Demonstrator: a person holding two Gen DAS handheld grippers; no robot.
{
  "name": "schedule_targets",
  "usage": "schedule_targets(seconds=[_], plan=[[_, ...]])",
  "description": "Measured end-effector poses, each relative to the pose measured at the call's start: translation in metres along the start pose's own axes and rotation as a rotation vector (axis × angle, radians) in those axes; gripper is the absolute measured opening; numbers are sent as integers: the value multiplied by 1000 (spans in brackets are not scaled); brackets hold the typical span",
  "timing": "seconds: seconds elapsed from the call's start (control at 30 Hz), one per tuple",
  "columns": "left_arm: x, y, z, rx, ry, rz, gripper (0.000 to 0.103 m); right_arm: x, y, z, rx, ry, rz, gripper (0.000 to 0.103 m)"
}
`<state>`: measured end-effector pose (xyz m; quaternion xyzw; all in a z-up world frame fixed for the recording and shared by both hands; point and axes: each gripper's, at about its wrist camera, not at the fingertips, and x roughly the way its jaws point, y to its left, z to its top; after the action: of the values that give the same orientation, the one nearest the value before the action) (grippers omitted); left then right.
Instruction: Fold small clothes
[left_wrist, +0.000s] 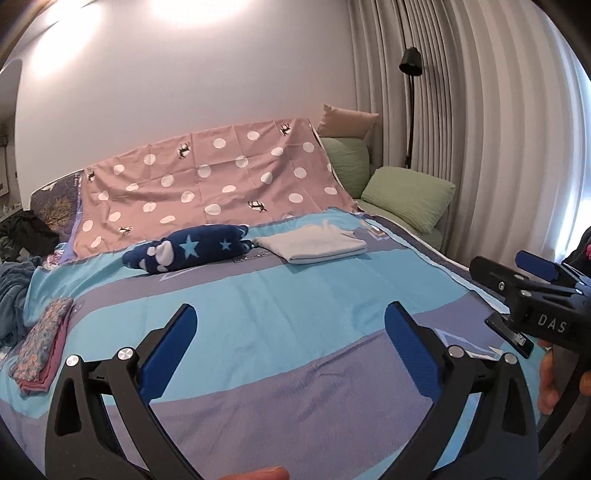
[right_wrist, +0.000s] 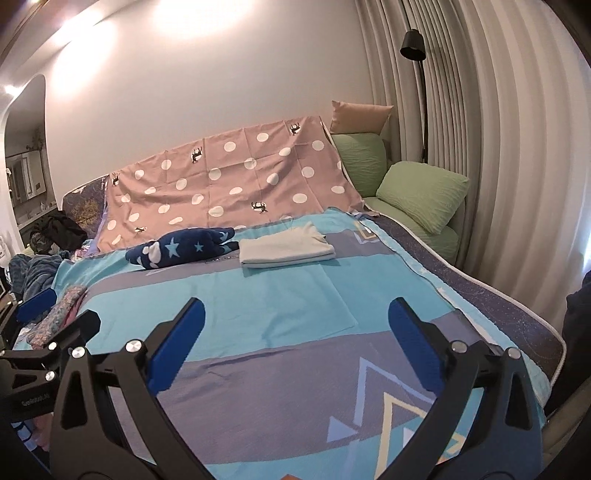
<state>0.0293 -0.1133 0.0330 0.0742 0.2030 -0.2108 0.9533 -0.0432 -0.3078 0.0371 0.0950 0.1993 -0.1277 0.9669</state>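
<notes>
Three pieces folded, nothing in hand right now

We've got the white top (left_wrist: 312, 244), the starry navy piece (left_wrist: 188, 249) and the floral one (left_wrist: 42, 341) folded on the bedspread (left_wrist: 295, 302); left gripper (left_wrist: 290, 345) and right gripper (right_wrist: 295, 341) both spread apart, holding nothing (the crumpled pile (left_wrist: 16, 284) at the left looks like what's left).

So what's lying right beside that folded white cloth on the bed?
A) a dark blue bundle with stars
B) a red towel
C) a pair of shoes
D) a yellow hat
A: the dark blue bundle with stars lies just left of the folded white cloth on the blue bedspread, far ahead of both open grippers, left gripper and right gripper.
</notes>
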Motion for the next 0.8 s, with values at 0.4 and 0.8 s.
schedule_targets(seconds=[0.4,0.8], plan=[[-27,20,-12,-32,-13,50,102,-16,17,-10,-20,12,1,101],[-35,27,-16,-47,-22,71,102,-19,24,-19,-38,20,-12,101]])
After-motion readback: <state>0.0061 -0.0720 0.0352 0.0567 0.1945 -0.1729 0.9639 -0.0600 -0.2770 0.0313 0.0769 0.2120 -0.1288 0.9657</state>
